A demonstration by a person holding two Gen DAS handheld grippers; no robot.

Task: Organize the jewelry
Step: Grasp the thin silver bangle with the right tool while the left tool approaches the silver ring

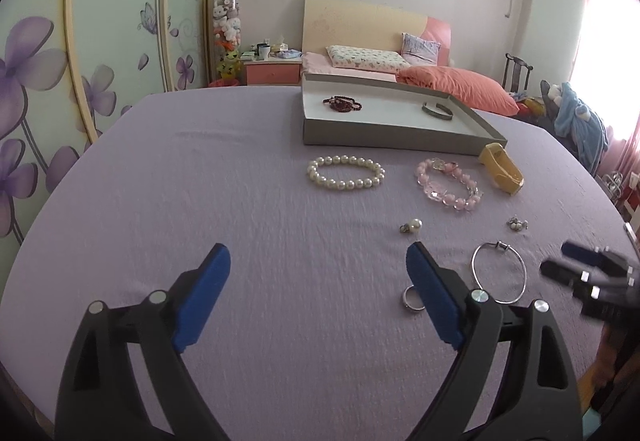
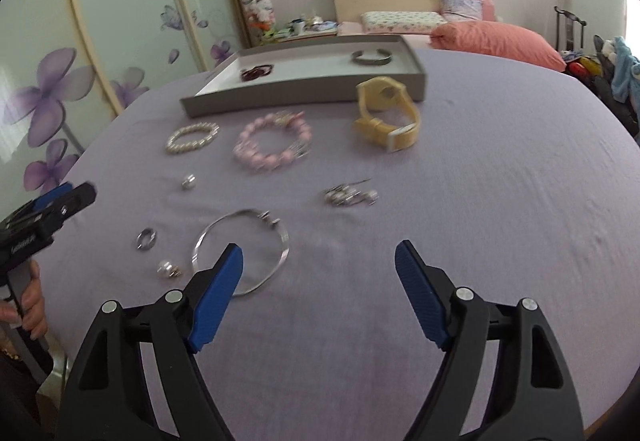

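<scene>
Jewelry lies spread on a lilac-covered table point(image 1: 248, 201). A grey tray point(image 1: 384, 133) at the back holds a dark red bead bracelet point(image 1: 342, 104) and a metal cuff point(image 1: 438, 111). In front of it lie a pearl bracelet point(image 1: 346, 172), a pink bead bracelet point(image 1: 448, 185), a yellow watch point(image 2: 386, 113), a pearl earring point(image 1: 412, 226), small earrings point(image 2: 350, 195), a silver bangle point(image 2: 240, 249) and a ring point(image 1: 412, 297). My left gripper point(image 1: 318, 261) is open over bare cloth, its right finger beside the ring. My right gripper point(image 2: 320, 257) is open, its left finger over the bangle.
Another pearl earring point(image 2: 168, 269) lies near the table's front edge. A bed with a pink duvet point(image 1: 456, 85) stands behind the table, a flowered wardrobe point(image 1: 60, 81) to the left. A hand point(image 2: 30, 305) holds the left gripper's handle.
</scene>
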